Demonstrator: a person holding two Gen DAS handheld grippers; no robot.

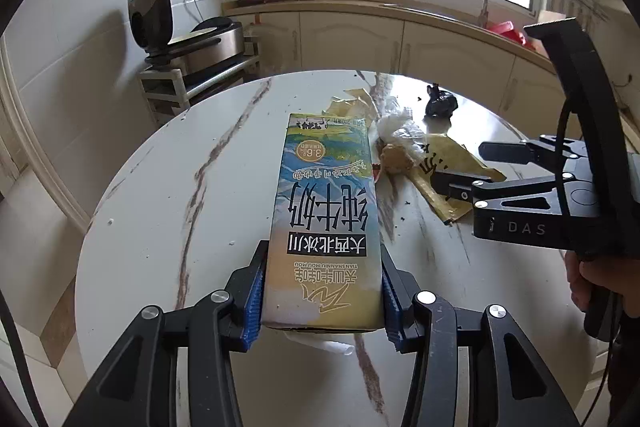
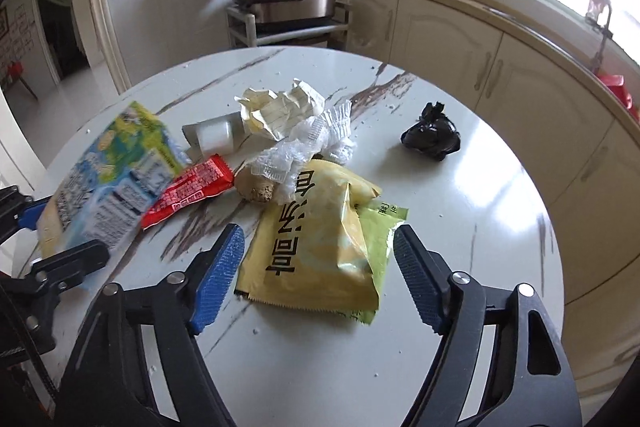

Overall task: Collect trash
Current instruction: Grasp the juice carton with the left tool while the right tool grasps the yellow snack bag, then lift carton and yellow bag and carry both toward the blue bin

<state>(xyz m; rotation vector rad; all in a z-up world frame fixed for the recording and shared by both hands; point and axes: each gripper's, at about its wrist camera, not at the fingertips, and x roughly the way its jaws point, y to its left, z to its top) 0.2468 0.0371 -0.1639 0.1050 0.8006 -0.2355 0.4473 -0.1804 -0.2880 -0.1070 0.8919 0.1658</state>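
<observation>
Left claw (image 1: 322, 283) is clenched on a milk carton (image 1: 326, 219): both blue pads (image 1: 253, 301) press against the carton's sides near its lower end, and the carton stretches away from the camera over the round marble-patterned counter (image 1: 160, 207). In the right wrist view the same carton (image 2: 108, 179) appears at the left edge, tilted, with the left claw's dark fingers around its near end.

Right claw (image 2: 318, 263) stands released, its two blue pads (image 2: 218, 275) spread on either side of a yellow snack wrapper (image 2: 320, 239) without pressing on it. No earlier view is given to compare. The wrapper lies flat on the counter (image 2: 500, 227), overlapping a green packet (image 2: 382, 231) that shows beneath its right side.

Beyond the yellow wrapper sits a heap of trash: a piece of ginger (image 2: 256, 187) just beside a red wrapper (image 2: 188, 191), crumpled clear plastic (image 2: 308, 143) above them, a ball of lined paper (image 2: 280, 107), and a white cup (image 2: 212, 137) lying on its side. A knotted black bag (image 2: 432, 135) rests well apart to the right. A person's hand (image 1: 592, 279) grips the right tool's handle at the edge of the left wrist view.
</observation>
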